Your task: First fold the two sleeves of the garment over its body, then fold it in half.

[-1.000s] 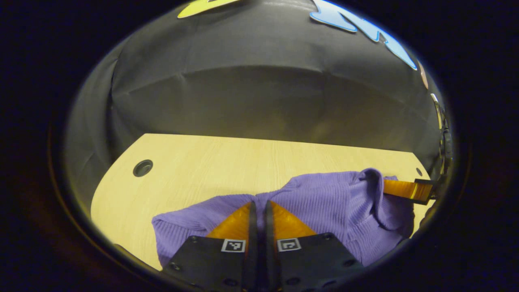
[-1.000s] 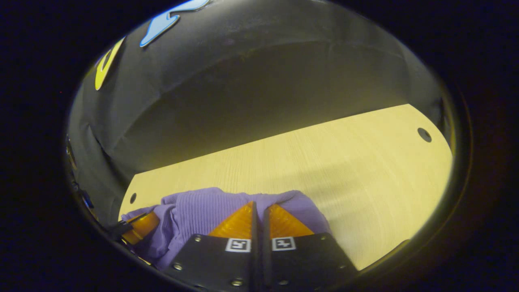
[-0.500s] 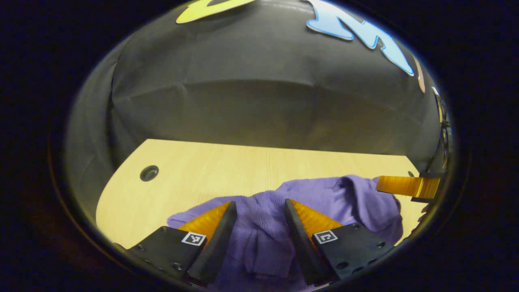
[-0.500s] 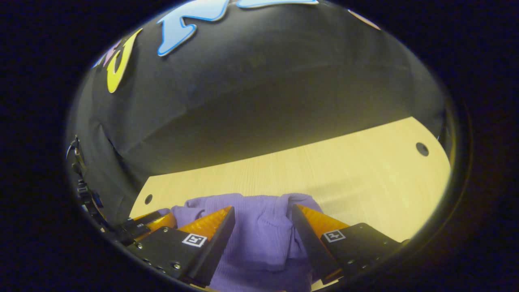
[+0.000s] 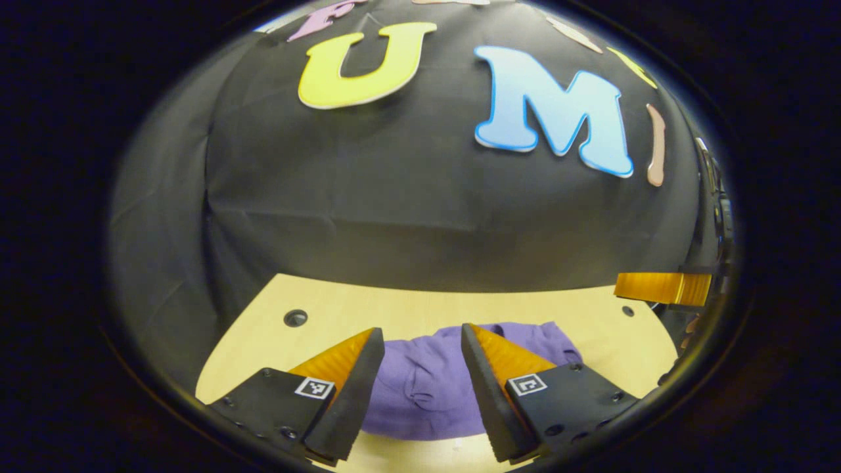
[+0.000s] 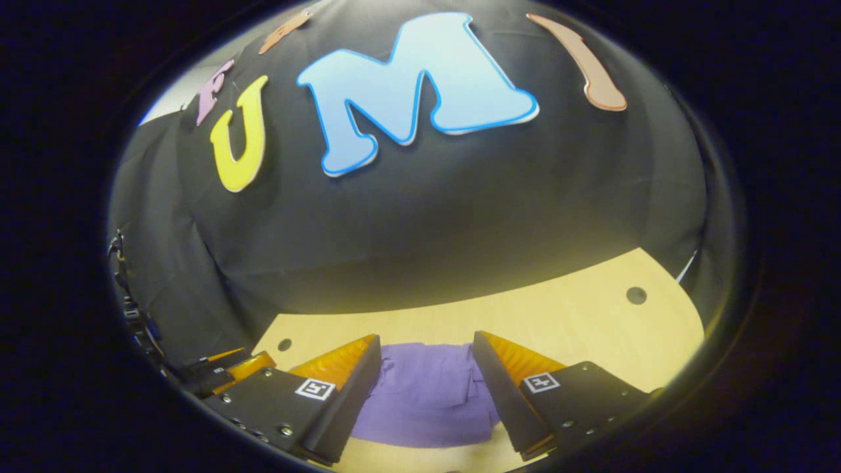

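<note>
I see the purple garment [image 5: 427, 394] lying in a compact folded bundle on the pale wooden table [image 5: 407, 312], near its front edge, with soft creases across its top and no sleeve sticking out that I can make out. In the left gripper view my left gripper [image 5: 417, 335] sits above and clear of it, its two fingers spread wide with the cloth showing in the gap between them, nothing pinched. In the right gripper view my right gripper [image 6: 426, 340] is the same: fingers wide apart, the garment [image 6: 427, 394] visible between them, not held. At the right edge of the left gripper view I can see a finger of the right gripper, off to the side of the bundle and apart from it. The table has small round holes [image 5: 295, 318] toward its far corners, and the black cloth wall [image 5: 427, 217] stands just behind it.
</note>
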Demonstrator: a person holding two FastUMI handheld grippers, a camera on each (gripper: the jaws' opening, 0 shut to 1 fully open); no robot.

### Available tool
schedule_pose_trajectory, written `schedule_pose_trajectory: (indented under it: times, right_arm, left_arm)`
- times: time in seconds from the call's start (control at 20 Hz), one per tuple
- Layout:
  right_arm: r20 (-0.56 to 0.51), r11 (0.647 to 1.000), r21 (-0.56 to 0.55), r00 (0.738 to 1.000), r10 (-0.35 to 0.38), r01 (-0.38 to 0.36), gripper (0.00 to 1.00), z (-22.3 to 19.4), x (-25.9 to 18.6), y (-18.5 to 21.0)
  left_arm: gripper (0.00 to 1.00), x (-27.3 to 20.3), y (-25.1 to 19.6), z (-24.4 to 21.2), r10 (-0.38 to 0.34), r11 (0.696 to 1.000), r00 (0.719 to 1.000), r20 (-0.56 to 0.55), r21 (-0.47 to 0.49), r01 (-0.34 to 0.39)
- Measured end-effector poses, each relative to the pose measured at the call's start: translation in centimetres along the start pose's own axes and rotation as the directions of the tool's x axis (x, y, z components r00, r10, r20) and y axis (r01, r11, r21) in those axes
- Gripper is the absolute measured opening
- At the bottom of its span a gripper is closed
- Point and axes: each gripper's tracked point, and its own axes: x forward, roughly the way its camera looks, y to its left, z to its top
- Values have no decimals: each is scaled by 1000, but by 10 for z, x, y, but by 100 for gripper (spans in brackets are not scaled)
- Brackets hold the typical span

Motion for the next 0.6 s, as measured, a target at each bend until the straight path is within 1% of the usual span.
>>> schedule_pose_trajectory:
  times: [0.15,0.3,0.5,0.6]
  right_arm:
    - [65,1000,-2,998,-6,6,88,19,-48,6]
    - [120,1000,-17,993,-16,18,88,29,-97,8]
    - [162,999,-47,987,-8,16,88,26,-161,16]
    - [171,997,-73,985,1,12,88,18,-186,18]
  left_arm:
    - [81,-48,-12,25,-19,999,998,58,32,18]
    - [81,-102,-26,49,-37,998,993,116,53,31]
    - [80,-167,-46,62,-63,995,979,193,85,47]
    - [80,-194,-56,61,-74,995,974,216,85,57]
